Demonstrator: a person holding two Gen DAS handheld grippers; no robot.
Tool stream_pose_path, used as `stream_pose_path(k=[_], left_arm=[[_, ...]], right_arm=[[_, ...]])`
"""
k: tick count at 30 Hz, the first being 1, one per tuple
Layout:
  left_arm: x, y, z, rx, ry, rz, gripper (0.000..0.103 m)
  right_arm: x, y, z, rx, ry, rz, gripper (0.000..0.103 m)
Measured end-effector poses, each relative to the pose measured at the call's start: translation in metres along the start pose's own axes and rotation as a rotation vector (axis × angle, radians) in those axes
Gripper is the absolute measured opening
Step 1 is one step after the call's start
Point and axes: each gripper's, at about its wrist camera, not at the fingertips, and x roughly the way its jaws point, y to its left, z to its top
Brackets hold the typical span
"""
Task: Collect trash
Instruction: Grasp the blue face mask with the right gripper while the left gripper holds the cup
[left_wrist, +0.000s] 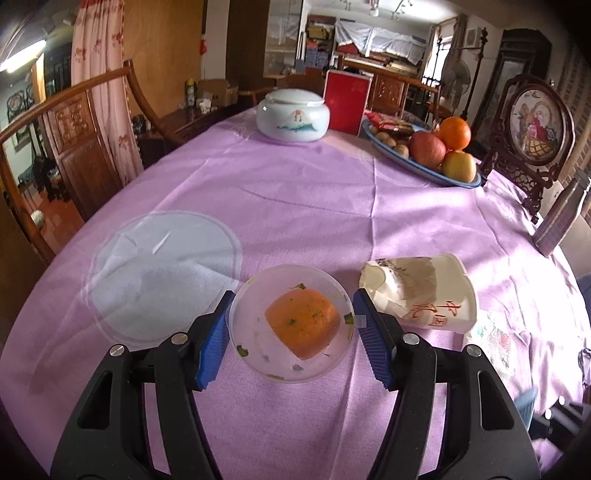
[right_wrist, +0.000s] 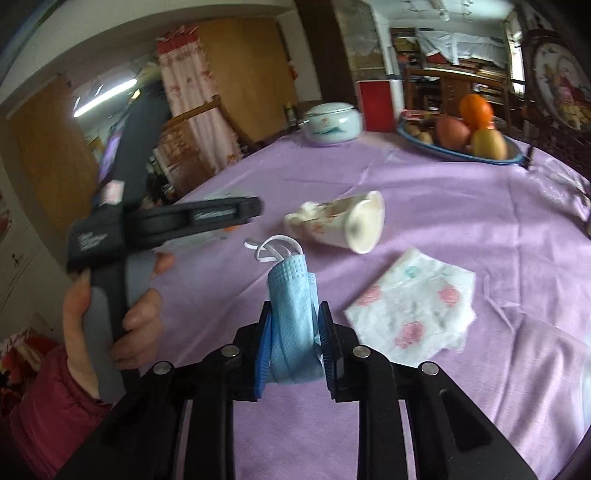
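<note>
Right wrist view: right gripper (right_wrist: 294, 338) clenched on a folded blue face mask (right_wrist: 291, 306), lifted off the purple tablecloth (right_wrist: 461, 206); pickup step looks done, next it needs carrying to a bin, none visible; left gripper (left_wrist: 291, 332) clasps a clear plastic bowl (left_wrist: 258, 332) of orange leftovers; crushed paper cup (right_wrist: 343, 221) and tissue (right_wrist: 413, 302) lie near; open cloth beyond, table edge close left.

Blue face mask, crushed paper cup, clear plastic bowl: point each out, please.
Blue pleated face mask (right_wrist: 293, 295): right wrist view, on its folded middle.
Crushed white paper cup (right_wrist: 364, 225): right wrist view, on its round base.
Clear round plastic bowl (left_wrist: 251, 334): left wrist view, on its inner wall.
</note>
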Motion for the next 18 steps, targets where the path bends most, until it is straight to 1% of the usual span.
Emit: stream_pose_path(k=[2, 4, 5, 6, 8, 9, 11, 14, 16, 18], left_arm=[[-0.007, -0.001, -0.002, 0.005, -0.031, -0.008, 0.063], [-0.015, -0.001, -0.009, 0.014, -0.055, -0.006, 0.063], [-0.02, -0.001, -0.013, 0.021, -0.058, 0.008, 0.063], [-0.026, 0.001, -0.018, 0.016, -0.063, 0.004, 0.063], [-0.041, 0.011, -0.03, -0.01, -0.046, -0.032, 0.063], [-0.051, 0.017, -0.035, -0.025, -0.034, -0.037, 0.063], [-0.069, 0.027, -0.043, -0.044, -0.038, -0.031, 0.063], [-0.105, 0.045, -0.061, -0.066, -0.072, -0.016, 0.063], [-0.128, 0.057, -0.075, -0.074, -0.087, 0.009, 0.063], [-0.146, 0.069, -0.09, -0.082, -0.091, 0.032, 0.063]], right_arm=[[0.001, -0.009, 0.003, 0.032, -0.004, -0.008, 0.025], [0.0, -0.02, 0.005, 0.071, -0.01, -0.038, 0.025], [0.001, -0.023, 0.005, 0.085, -0.013, -0.047, 0.025], [-0.002, -0.03, 0.004, 0.112, -0.023, -0.051, 0.025], [-0.004, -0.038, 0.004, 0.143, -0.039, -0.048, 0.025], [-0.007, -0.042, 0.003, 0.163, -0.049, -0.042, 0.025], [-0.01, -0.045, 0.001, 0.182, -0.063, -0.035, 0.025], [-0.023, -0.041, -0.008, 0.188, -0.096, -0.019, 0.025], [-0.035, -0.038, -0.014, 0.188, -0.137, -0.009, 0.025], [-0.051, -0.036, -0.024, 0.208, -0.179, 0.027, 0.025]])
